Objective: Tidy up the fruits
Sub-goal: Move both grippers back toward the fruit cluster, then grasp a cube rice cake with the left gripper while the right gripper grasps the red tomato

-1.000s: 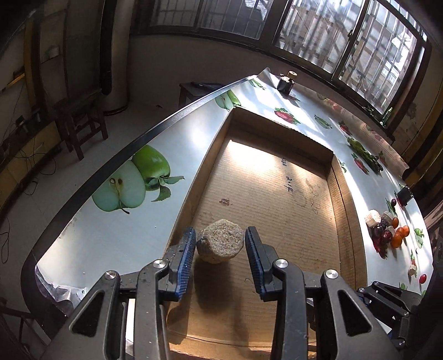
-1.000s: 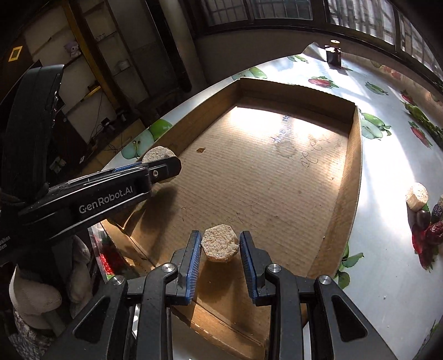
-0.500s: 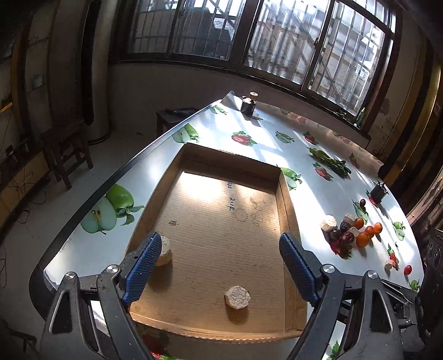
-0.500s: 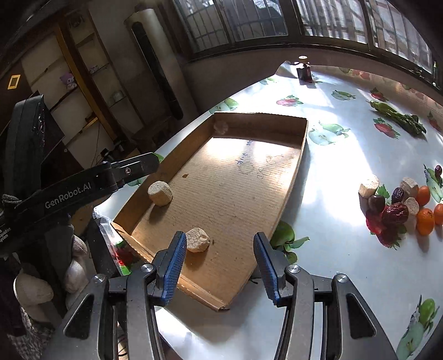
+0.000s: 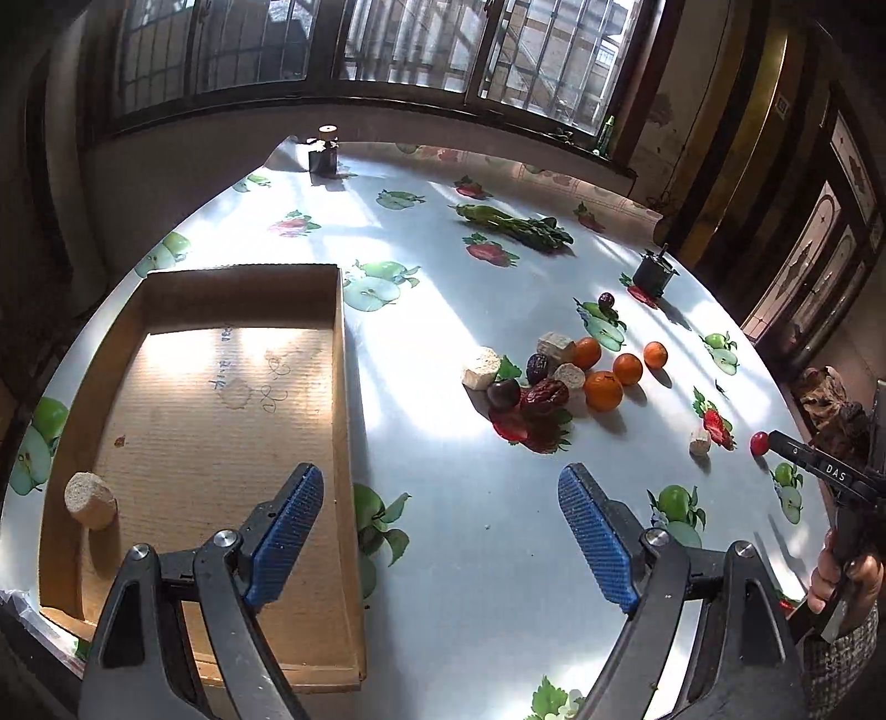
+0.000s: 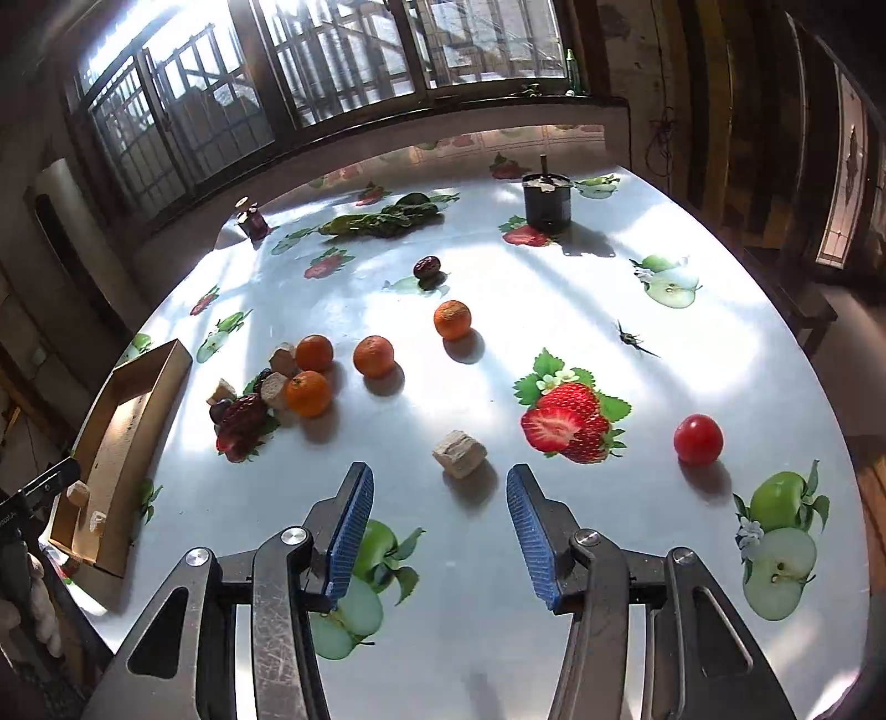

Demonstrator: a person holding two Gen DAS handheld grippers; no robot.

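Sunlight pours through barred windows [image 5: 387, 50] along a dim wall.

This looks like a room in an old home. A round surface [image 6: 498, 310] wears a shiny cloth printed with apples and strawberries. Behind the surface runs a long row of windows [image 5: 387, 50] with dark frames and metal bars. To the right of the surface stand dark wooden doors [image 5: 830, 232] with patterned glass. On the surface lie small oranges [image 6: 376, 357], leafy greens [image 6: 382, 221] and a cardboard tray [image 5: 338, 354].
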